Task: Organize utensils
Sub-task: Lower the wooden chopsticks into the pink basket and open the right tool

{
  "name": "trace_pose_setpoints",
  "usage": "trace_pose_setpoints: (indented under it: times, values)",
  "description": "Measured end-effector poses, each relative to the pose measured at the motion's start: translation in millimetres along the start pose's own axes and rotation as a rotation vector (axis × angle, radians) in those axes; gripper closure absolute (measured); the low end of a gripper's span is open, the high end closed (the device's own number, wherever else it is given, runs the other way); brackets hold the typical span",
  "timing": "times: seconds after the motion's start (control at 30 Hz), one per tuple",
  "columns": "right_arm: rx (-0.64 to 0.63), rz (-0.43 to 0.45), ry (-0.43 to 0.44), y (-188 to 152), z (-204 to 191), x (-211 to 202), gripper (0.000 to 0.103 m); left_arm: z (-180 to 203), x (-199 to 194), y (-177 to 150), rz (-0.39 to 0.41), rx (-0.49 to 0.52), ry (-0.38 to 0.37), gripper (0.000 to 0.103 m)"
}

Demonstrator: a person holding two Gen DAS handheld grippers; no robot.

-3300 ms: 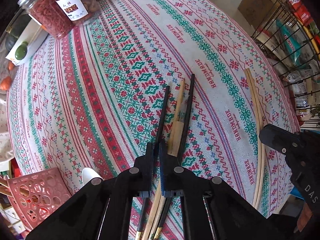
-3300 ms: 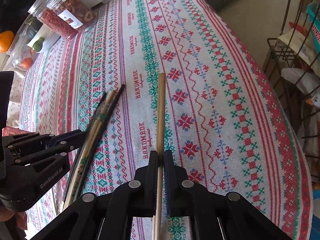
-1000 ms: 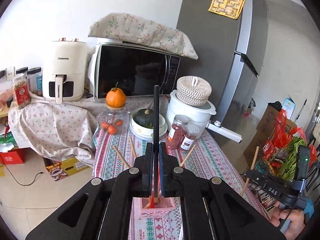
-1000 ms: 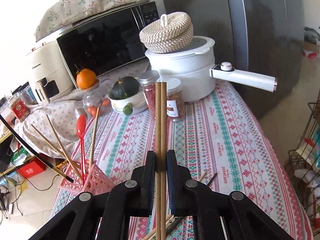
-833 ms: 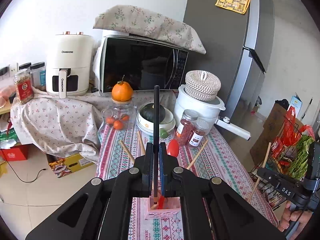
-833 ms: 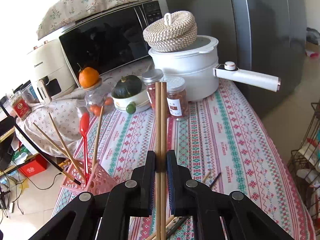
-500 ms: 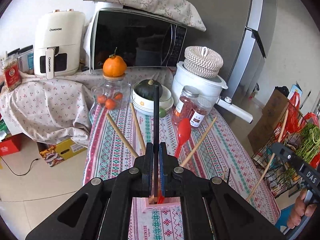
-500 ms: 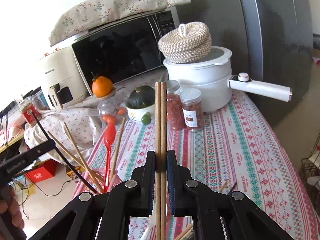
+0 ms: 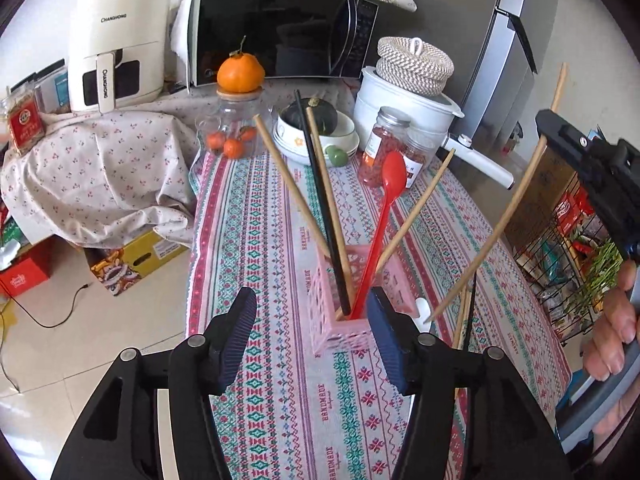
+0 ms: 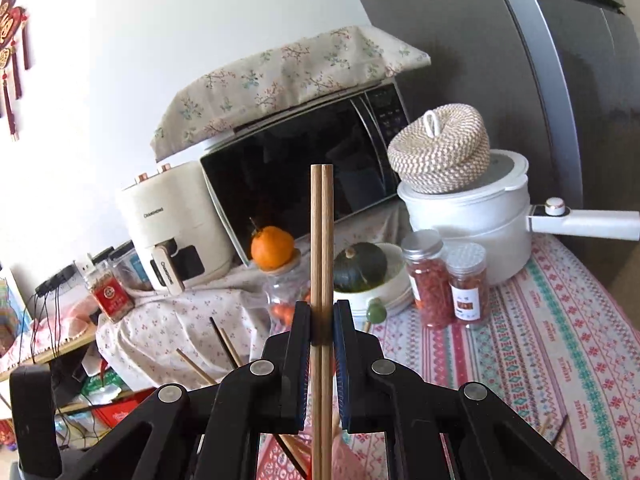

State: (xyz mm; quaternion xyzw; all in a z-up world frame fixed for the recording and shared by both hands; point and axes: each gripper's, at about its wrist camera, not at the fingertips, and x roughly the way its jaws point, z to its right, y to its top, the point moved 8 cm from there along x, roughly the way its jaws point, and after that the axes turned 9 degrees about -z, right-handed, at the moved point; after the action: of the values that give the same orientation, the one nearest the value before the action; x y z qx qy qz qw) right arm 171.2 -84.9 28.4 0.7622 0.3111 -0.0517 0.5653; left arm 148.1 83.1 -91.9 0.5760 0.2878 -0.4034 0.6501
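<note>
The pink holder (image 9: 352,308) looks like perforated matt plastic, the red spoon (image 9: 384,216) glossy plastic. The pale chopsticks (image 10: 321,264) show bare wood grain; the black chopstick (image 9: 320,200) is smooth and dark. The tablecloth (image 9: 256,216) is woven patterned cloth. The microwave (image 9: 280,32) door is glossy and reflective.

Pink basket (image 9: 347,322): one, holding one black chopstick (image 9: 320,196), three wooden chopsticks (image 9: 291,190) and one red spoon (image 9: 385,208). Right of the basket: two spice jars (image 9: 380,148). Behind it: one orange (image 9: 240,73), one microwave (image 9: 280,32). Clamped wooden chopsticks (image 10: 321,264): two.
</note>
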Motion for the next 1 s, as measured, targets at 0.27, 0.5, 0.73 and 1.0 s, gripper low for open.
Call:
trace_pose_setpoints:
  times: [0.27,0.5,0.73,1.0]
  values:
    - [0.034,0.028,-0.004,-0.5,-13.4,32.3,0.093,-25.8,5.6,-19.3,-0.062,-0.034,0.004,0.037]
    - [0.042,-0.008,-0.036,-17.6,-22.3,61.6,0.093,-30.1,7.5,-21.0,-0.074,-0.046,-0.007,0.036]
    - [0.029,-0.083,-0.033,-32.6,-21.7,74.0,0.071,-22.8,8.9,-21.7,-0.083,-0.031,-0.011,0.036]
    - [0.035,-0.096,-0.029,-25.3,-8.8,44.0,0.037,-5.3,11.0,-27.6,-0.103,-0.008,-0.011,0.028]
